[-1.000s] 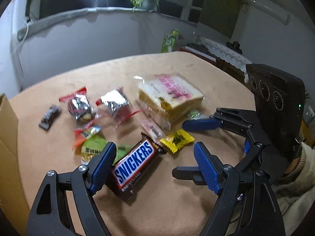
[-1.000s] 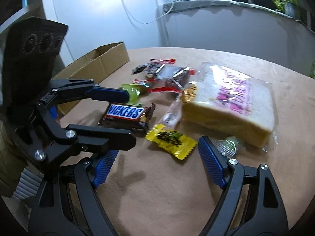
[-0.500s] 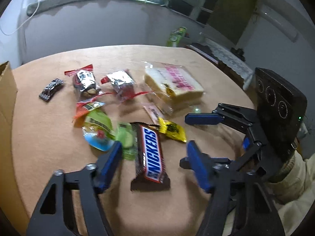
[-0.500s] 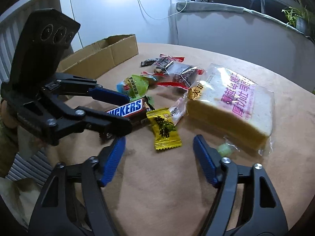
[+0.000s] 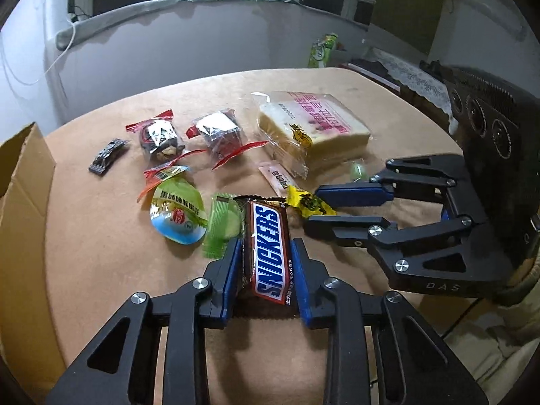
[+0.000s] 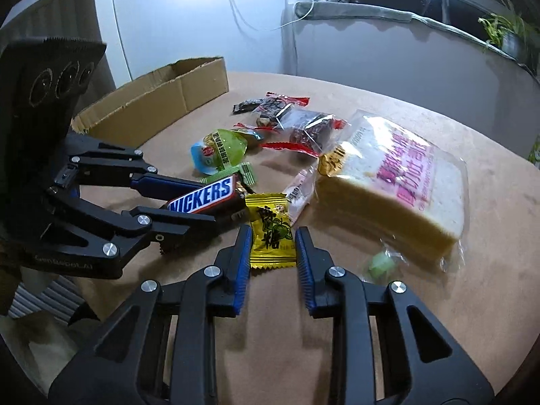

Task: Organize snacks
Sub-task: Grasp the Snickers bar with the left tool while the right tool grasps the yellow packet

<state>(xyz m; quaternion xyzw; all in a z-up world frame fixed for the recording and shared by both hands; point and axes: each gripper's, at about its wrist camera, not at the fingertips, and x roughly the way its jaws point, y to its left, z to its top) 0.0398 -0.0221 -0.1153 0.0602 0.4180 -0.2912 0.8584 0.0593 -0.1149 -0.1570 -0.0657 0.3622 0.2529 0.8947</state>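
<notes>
Brown Snickers bar (image 5: 268, 253) with blue-and-white lettering — yellow candy wrapper (image 6: 271, 238), black print — tan table (image 6: 489, 270).

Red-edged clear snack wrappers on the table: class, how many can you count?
2. One lies beside the small dark packet; the other lies next to the bagged bread. More could be hidden under other snacks.

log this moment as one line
left gripper: closing on Snickers bar | right gripper: closing on yellow candy | both snacks on table
</notes>
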